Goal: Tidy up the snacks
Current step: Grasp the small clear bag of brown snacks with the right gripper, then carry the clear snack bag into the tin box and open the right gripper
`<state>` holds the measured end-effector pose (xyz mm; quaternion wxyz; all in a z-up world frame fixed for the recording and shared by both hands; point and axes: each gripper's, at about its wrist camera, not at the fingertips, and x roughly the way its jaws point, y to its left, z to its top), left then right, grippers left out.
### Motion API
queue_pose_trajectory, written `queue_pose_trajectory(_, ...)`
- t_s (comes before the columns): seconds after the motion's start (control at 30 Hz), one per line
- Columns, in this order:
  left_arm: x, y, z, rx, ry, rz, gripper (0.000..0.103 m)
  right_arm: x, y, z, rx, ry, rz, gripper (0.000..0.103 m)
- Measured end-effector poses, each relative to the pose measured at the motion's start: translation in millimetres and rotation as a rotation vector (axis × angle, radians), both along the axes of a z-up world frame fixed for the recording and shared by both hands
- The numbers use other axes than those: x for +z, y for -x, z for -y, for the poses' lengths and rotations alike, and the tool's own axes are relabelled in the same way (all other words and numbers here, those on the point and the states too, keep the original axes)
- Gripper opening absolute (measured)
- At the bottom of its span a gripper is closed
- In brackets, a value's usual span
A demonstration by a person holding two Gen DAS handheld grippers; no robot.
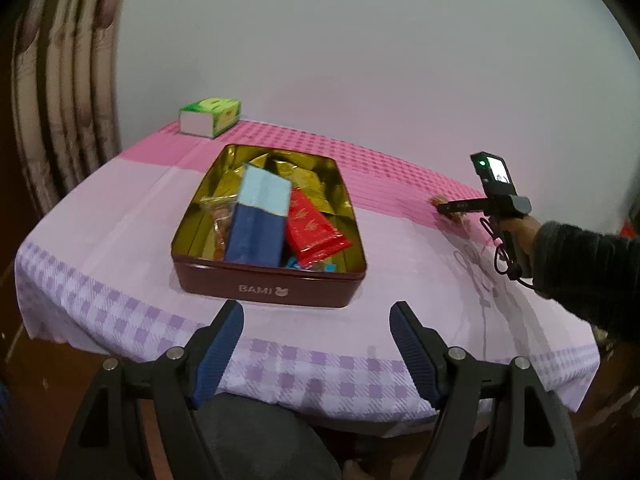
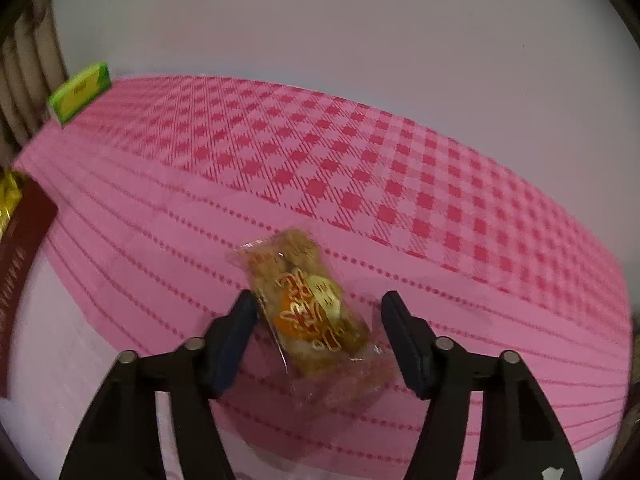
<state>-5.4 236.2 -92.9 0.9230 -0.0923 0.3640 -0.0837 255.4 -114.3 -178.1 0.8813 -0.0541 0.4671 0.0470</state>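
Observation:
A maroon tin (image 1: 264,284) marked BAMI sits open on the table, holding a blue box (image 1: 256,236), a red packet (image 1: 312,228) and gold packets (image 1: 308,184). My left gripper (image 1: 316,320) hovers open and empty at the table's front edge, just before the tin. A clear-wrapped brown cake snack (image 2: 308,312) lies on the pink cloth, to the right of the tin. My right gripper (image 2: 320,312) straddles it, pointing down. Its left pad (image 2: 240,332) touches the wrapper's edge; the right pad (image 2: 404,340) stands a little off it. The left wrist view shows that gripper (image 1: 450,209) down at the cloth.
A green box (image 1: 212,116) stands at the far left corner by the wall and curtain. The pink and lilac checked cloth (image 2: 360,168) covers the table. A person's dark sleeve (image 1: 580,268) reaches in from the right. The tin's wall (image 2: 24,232) shows at the right wrist view's left edge.

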Motion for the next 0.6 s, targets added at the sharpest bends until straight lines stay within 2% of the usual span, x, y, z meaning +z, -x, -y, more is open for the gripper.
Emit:
queue_pose_trajectory(0.07, 1, 2, -2, 0.011, 0.008, -0.003, 0.077, 0, 1, -5, -0.018, 0.001, 0.0, 0.037)
queue_pose_trajectory(0.2, 8, 7, -4, 0.06, -0.022, 0.016, 0.077, 7, 13, -29, -0.002, 0.066, 0.023, 0.036)
queue_pose_trajectory(0.37, 14, 13, -17, 0.163, -0.059, 0.02, 0.077, 43, 38, -48, -0.056, 0.02, 0.087, 0.036)
queue_pose_trajectory(0.6, 28, 24, -39, 0.297, -0.1, 0.051, 0.077, 106, 76, -97, -0.084, 0.039, 0.182, 0.035)
